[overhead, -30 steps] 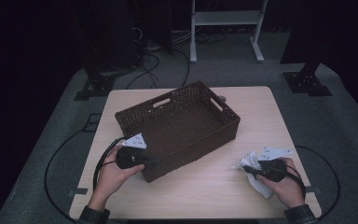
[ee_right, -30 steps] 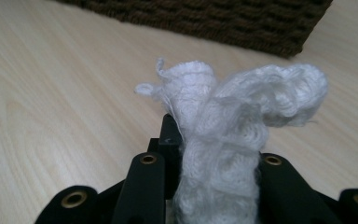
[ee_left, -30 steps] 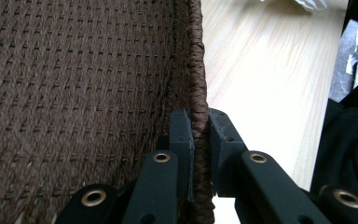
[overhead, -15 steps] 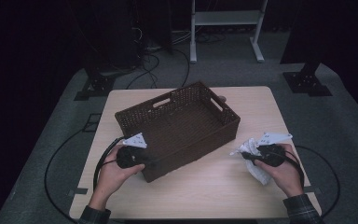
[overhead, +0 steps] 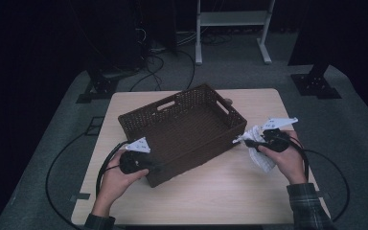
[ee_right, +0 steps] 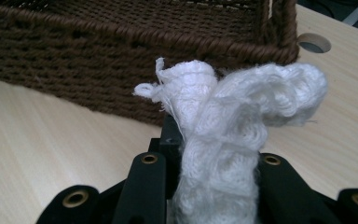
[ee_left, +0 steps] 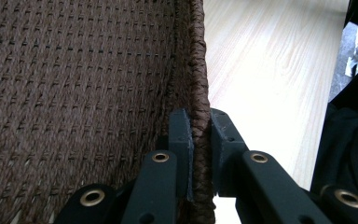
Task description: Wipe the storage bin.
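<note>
A dark brown woven basket (overhead: 184, 129) sits askew on the middle of the wooden table (overhead: 211, 191), and it looks empty inside. My left gripper (overhead: 151, 166) is shut on the basket's near-left rim (ee_left: 199, 126), one jaw inside the wall and one outside. My right gripper (overhead: 247, 142) is shut on a white knitted cloth (overhead: 261, 154), lifted off the table just right of the basket's right corner. In the right gripper view the cloth (ee_right: 233, 140) bunches up between the jaws and hides their tips, with the basket wall (ee_right: 121, 79) close behind.
A round cable hole (ee_right: 313, 43) lies in the table near the basket's far right corner. Black cables (overhead: 57, 163) loop over the grey floor on both sides. A white metal frame (overhead: 232, 28) and black stand feet (overhead: 316, 84) are behind the table.
My right gripper has lifted the white cloth off the table and carried it up and left, toward the basket's right corner. The left gripper and the basket have stayed put.
</note>
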The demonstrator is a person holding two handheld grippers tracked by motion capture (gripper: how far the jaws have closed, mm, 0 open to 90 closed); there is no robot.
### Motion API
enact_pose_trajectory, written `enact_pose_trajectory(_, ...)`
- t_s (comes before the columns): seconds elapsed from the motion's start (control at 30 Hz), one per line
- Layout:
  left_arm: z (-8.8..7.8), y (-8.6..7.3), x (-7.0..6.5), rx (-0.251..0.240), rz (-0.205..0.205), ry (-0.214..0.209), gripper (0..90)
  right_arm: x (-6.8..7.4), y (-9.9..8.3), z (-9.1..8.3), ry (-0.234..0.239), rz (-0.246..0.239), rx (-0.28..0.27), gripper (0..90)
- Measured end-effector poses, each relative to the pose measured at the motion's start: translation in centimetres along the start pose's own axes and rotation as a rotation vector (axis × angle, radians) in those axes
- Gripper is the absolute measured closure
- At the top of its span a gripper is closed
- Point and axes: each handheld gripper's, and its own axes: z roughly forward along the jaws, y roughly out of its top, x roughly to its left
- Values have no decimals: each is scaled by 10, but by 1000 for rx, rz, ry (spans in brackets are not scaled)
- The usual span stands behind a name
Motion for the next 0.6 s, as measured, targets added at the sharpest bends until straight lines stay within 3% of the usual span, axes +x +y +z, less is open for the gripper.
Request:
enact_pose_trajectory(0.2,0,-1,0,-3,-3,-1,801,-10,16,2,-28,7,-11,733)
enact_pose_trajectory(0.6,0,-1,1,-3,3,-7,802,-12,14,25,-30,5,-2,731)
